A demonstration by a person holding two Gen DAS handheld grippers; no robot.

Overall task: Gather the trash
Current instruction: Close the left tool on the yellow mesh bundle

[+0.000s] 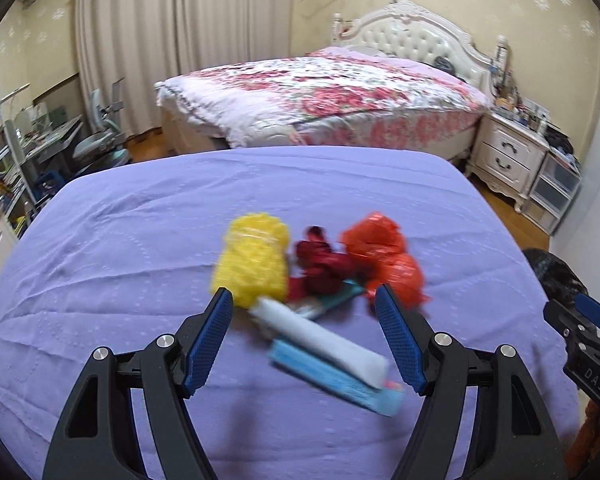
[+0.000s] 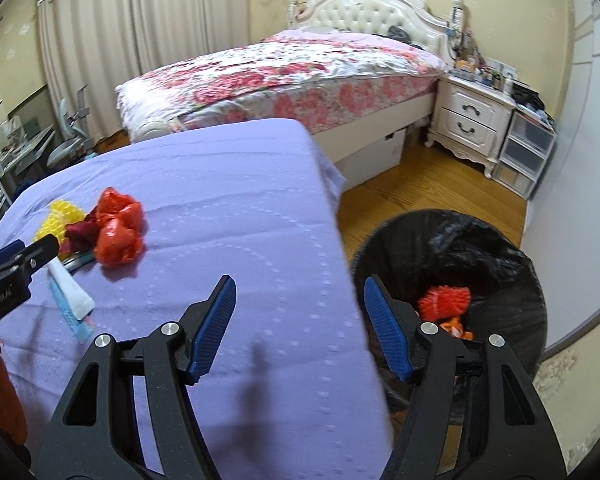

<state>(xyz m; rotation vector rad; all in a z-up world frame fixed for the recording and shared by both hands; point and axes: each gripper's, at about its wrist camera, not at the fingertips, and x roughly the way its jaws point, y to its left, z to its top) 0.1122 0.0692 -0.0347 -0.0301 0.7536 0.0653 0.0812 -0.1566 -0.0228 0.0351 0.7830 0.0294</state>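
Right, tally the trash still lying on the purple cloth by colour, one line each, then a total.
Yellow: 1, the foam net
Dark red: 1, the crumpled wrapper
Orange-red: 1, the plastic bag
White: 1, the tube
Blue: 1, the flat packet under the tube
Teal: 1, a piece partly hidden behind the tube
Total: 6, though blur makes the teal piece uncertain.

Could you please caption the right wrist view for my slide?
Open right gripper above purple table edge, beside trash bin.
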